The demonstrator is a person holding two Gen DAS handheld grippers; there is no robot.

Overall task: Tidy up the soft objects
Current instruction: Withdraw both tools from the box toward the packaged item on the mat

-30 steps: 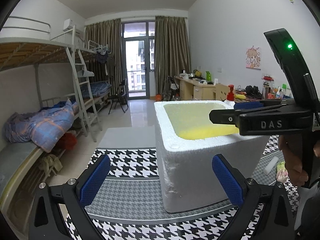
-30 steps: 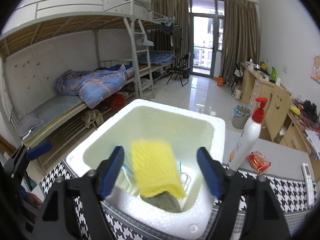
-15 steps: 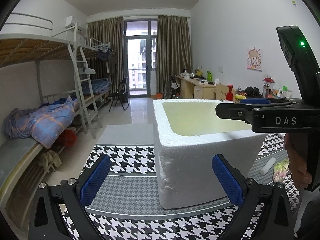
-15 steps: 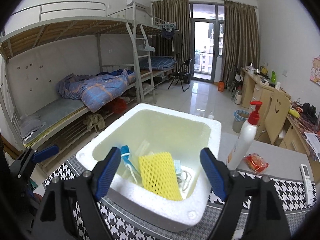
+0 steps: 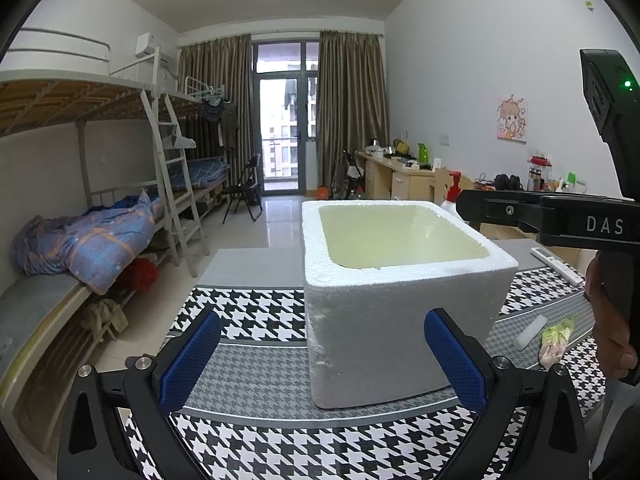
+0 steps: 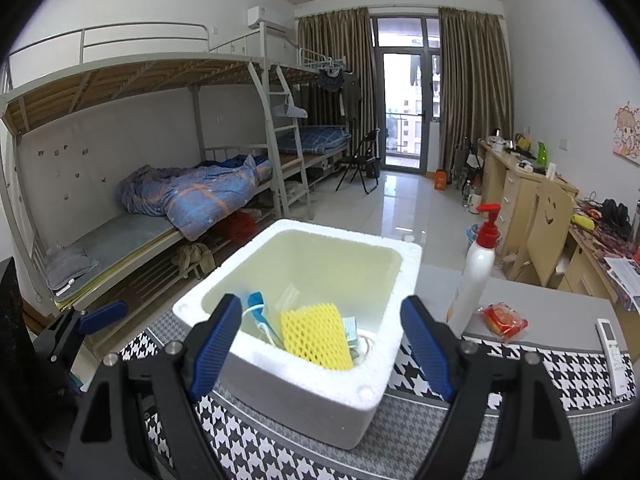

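Right gripper: jaws stood wide apart and empty, above the near rim of the foam box.
Left gripper: jaws likewise spread, empty, low over the houndstooth cloth just left of the box.
Yellow foam net: lay inside the box against its near wall, beside a blue-and-white item.
Pump bottle: upright, right of the box.
Red packet: just right of the bottle.
Remote: at the far right.
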